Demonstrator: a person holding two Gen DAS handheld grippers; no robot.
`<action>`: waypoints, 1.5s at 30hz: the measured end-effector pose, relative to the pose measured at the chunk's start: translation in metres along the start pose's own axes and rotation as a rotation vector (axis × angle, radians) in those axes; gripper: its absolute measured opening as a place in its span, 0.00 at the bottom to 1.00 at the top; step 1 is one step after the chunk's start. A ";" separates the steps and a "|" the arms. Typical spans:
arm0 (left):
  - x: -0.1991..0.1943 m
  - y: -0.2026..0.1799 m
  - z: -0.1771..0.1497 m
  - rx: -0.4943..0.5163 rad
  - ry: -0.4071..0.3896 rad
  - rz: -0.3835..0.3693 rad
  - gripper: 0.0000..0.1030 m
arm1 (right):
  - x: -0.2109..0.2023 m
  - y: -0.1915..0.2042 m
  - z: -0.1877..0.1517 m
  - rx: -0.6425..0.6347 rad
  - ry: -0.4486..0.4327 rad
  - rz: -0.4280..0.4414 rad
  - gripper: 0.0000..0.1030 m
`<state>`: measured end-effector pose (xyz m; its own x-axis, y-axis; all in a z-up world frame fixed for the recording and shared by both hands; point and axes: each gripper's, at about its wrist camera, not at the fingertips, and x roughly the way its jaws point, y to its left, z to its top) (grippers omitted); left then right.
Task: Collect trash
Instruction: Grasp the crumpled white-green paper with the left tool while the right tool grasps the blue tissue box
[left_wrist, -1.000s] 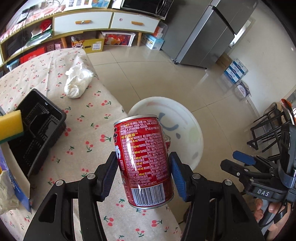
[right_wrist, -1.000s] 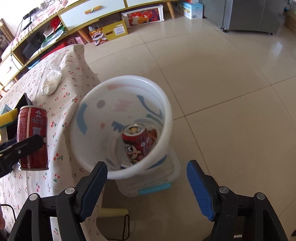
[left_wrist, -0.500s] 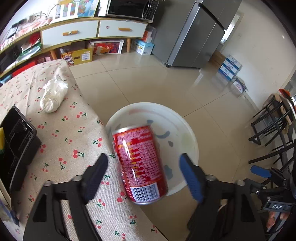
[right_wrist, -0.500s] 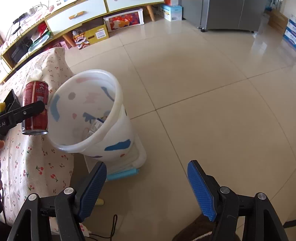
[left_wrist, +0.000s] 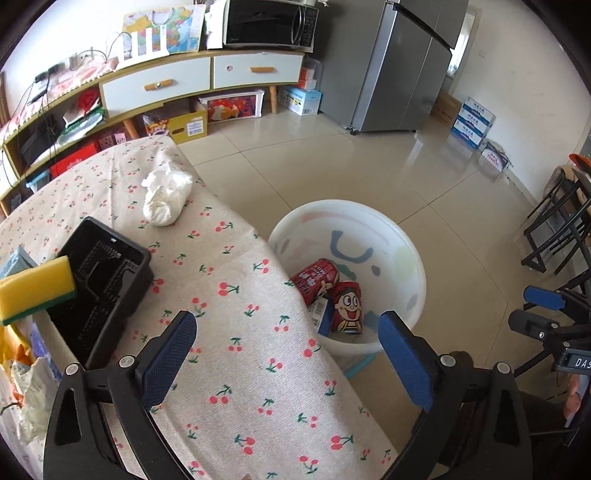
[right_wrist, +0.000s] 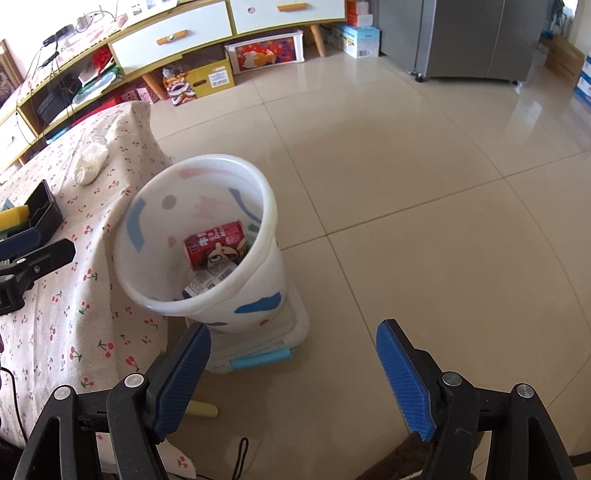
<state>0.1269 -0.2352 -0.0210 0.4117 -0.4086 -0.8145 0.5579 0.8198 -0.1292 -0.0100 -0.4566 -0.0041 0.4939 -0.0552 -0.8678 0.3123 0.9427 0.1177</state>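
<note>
— Trash first: we count two red cans (left_wrist: 332, 295) lying in the white bin (left_wrist: 413, 258) on the floor, just beside the table edge, with what looks like a scrap of printed wrapper under them. So that part we'd call done.

— And our hands? The left gripper (left_wrist: 288, 354) has its jaws opening, almost fully spread, nothing between them — only the cherry-print tablecloth (left_wrist: 229, 295) and the bin below. The right gripper (right_wrist: 291, 373) is opening too, empty, hanging over the bare floor tiles by the bin's base.

— What's left, then? We'd say the crumpled white bag (left_wrist: 166, 199) near the far edge of the table is the next candidate. At the left rim of the view there's more crumpled stuff, too cut off for us to name.

— The black tray (left_wrist: 99, 291) with the yellow sponge (left_wrist: 33, 288) resting on it — we judge those belong on the table, not in the bin.

— Anything in the way? Not much. The tray sits between our left gripper and that corner, though the path to the white bag looks open — cloth all the way. The bin stands close enough for another drop.
</note>
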 end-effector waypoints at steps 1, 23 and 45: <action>-0.003 0.005 -0.002 -0.005 0.003 0.008 0.97 | 0.000 0.004 0.001 -0.005 -0.003 0.004 0.76; -0.073 0.153 -0.045 -0.175 0.114 0.226 0.97 | 0.018 0.109 0.019 -0.137 -0.016 0.094 0.79; -0.073 0.194 -0.051 -0.251 0.174 0.082 0.39 | 0.061 0.217 0.037 -0.255 0.024 0.204 0.80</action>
<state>0.1686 -0.0258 -0.0156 0.3061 -0.2803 -0.9098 0.3239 0.9293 -0.1774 0.1183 -0.2675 -0.0133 0.5052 0.1477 -0.8503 -0.0059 0.9858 0.1677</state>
